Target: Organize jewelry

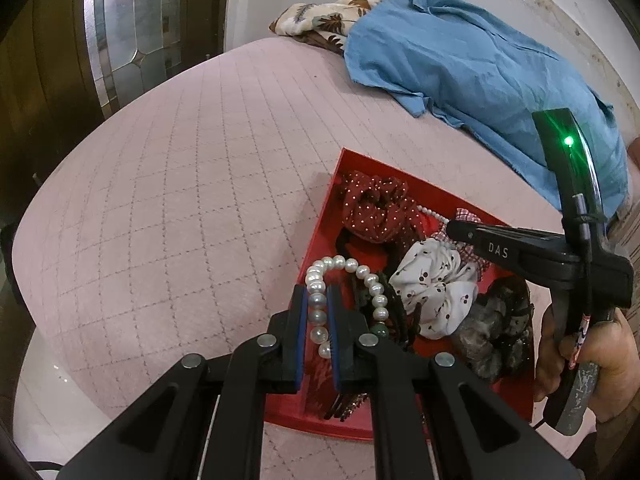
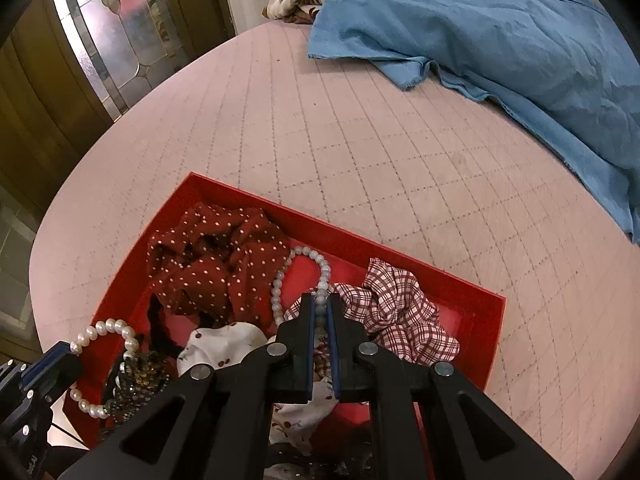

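Nearest, the left gripper [image 1: 318,320] pinches the white pearl bracelet [image 1: 344,264] over the red tray's [image 1: 320,216] near-left corner, while the right gripper [image 2: 321,316] pinches the grey bead strand [image 2: 280,288] mid-tray; both strands look light, limp, slippery, best gripped across beads.

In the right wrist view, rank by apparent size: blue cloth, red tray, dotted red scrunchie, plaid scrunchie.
1. blue cloth, though cut off by the frame
2. red tray
3. dotted red scrunchie
4. plaid scrunchie, partly hidden by the right gripper
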A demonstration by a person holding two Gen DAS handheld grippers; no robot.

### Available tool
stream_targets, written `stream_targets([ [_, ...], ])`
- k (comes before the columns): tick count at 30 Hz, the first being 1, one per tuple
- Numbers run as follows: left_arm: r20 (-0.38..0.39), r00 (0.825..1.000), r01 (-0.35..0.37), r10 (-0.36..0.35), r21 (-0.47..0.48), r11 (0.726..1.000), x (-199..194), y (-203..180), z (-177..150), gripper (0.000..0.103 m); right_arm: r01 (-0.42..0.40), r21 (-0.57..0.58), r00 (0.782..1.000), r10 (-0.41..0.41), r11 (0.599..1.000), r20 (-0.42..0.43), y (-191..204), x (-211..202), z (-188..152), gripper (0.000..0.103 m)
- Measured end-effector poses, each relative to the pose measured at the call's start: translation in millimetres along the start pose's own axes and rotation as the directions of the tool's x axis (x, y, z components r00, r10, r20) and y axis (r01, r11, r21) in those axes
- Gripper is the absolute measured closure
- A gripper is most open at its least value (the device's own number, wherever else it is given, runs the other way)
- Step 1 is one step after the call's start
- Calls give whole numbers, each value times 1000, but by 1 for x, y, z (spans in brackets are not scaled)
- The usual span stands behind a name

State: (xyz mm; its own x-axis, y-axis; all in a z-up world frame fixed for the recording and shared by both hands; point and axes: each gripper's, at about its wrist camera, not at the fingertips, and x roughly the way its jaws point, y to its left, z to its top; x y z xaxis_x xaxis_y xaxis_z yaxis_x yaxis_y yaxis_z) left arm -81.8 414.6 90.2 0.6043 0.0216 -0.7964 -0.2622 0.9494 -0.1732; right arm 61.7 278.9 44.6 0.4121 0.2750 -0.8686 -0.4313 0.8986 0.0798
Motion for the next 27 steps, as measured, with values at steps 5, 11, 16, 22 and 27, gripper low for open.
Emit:
stream_targets([
  [5,-5,1000,-8,8,11,1000,1,-2,-1,94,9,-3,1000,-9,1000,-10,0,5,-2,96],
  [11,-7,1000,-14,14,22,1000,2,-4,-2,94,15,2,1000,-15,1000,-9,-2,5,-3,96],
  [16,-10,1000,-17,17,27,1000,4,-5,-3,94,23,1,1000,-23,1000,-9,-2,4,-5,96],
  [22,-2,1000,-8,8,26,1000,4,-5,-3,74,11,27,1000,-11,1000,-8,-7,2,-6,89],
  [27,46,999,21,-23,28,999,-6,-7,-2,49,0,31,999,-2,1000,40,-4,-13,-7,58],
])
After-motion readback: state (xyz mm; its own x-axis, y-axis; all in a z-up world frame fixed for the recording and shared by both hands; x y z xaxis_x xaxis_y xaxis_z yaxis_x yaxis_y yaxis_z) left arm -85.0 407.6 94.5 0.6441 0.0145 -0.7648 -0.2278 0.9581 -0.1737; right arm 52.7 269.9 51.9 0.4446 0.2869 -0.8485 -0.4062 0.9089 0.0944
